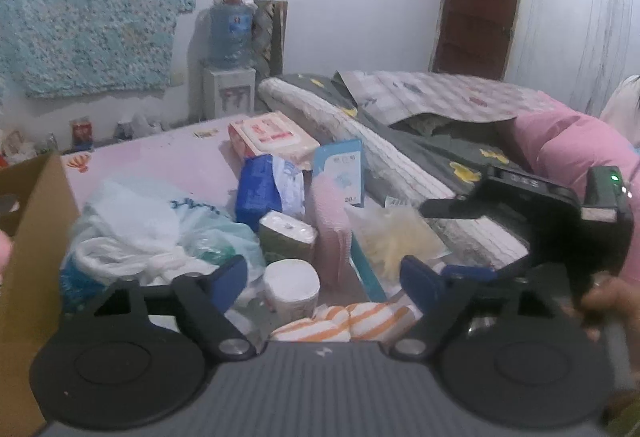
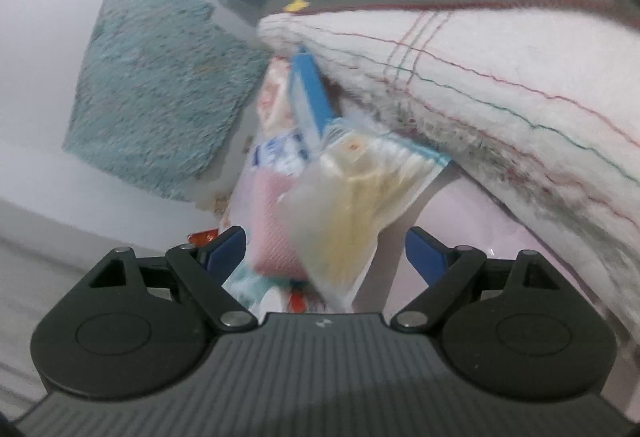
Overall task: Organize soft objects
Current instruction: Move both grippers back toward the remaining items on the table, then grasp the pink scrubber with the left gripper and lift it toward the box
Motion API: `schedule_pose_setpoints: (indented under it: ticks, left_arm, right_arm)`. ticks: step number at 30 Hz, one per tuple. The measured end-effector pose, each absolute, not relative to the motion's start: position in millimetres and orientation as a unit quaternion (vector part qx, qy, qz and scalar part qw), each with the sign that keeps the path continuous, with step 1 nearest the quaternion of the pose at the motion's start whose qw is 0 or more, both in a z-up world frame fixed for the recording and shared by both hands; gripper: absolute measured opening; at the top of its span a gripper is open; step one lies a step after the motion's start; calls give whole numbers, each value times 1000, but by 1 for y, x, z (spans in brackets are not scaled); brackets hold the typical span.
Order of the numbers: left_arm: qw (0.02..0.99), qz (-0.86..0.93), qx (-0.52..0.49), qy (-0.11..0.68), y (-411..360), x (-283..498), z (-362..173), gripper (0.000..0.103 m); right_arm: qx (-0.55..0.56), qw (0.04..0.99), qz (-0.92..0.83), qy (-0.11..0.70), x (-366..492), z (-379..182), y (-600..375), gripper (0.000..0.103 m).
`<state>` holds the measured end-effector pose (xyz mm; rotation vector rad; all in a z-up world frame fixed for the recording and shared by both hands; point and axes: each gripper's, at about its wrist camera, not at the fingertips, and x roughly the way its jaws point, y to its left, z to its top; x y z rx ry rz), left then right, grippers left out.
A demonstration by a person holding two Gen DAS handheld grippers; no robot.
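Observation:
A heap of soft goods lies on the pink bed sheet [image 1: 172, 153]. My left gripper [image 1: 324, 279] is open above a white tissue roll [image 1: 291, 287] and an orange-striped cloth [image 1: 348, 323]. Around them lie white plastic bags [image 1: 152, 229], a blue pack [image 1: 258, 193], a wrapped tissue pack [image 1: 288, 235], a pink sponge cloth [image 1: 330, 229] and a clear bag of yellow items [image 1: 394, 241]. My right gripper [image 2: 324, 255] is open, tilted, with the clear yellow bag [image 2: 352, 205] and pink cloth [image 2: 272, 237] between its fingers. The right gripper's body shows in the left wrist view [image 1: 560, 213].
A cardboard box [image 1: 28, 277] stands at the left. A wipes pack [image 1: 272, 139] and a blue-white box [image 1: 340, 169] lie behind the heap. A white quilt [image 2: 500, 109] and grey blanket [image 1: 432, 145] are piled at the right. A water dispenser [image 1: 230, 77] stands by the wall.

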<state>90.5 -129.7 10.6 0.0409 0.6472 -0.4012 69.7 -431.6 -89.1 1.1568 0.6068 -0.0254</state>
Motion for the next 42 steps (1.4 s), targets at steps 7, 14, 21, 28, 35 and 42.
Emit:
schedule_pose_setpoints:
  ticks: [7, 14, 21, 28, 35, 42]
  left_arm:
    - [919, -197, 16, 340, -138, 129, 2, 69]
    - [900, -197, 17, 388, -151, 175, 0, 69]
    - [867, -191, 5, 461, -170, 234, -14, 67]
    - [863, -177, 44, 471, -193, 265, -19, 67]
    - [860, -182, 70, 471, -207, 266, -9, 68]
    - [846, -184, 93, 491, -223, 273, -16, 70]
  right_arm:
    - [510, 816, -35, 270, 108, -97, -422, 73]
    - [488, 828, -27, 274, 115, -112, -424, 27]
    - [434, 864, -23, 256, 96, -95, -423, 22]
    - [405, 878, -20, 253, 86, -88, -422, 22]
    - [402, 880, -17, 253, 79, -91, -421, 23]
    - [413, 874, -13, 254, 76, -96, -422, 24]
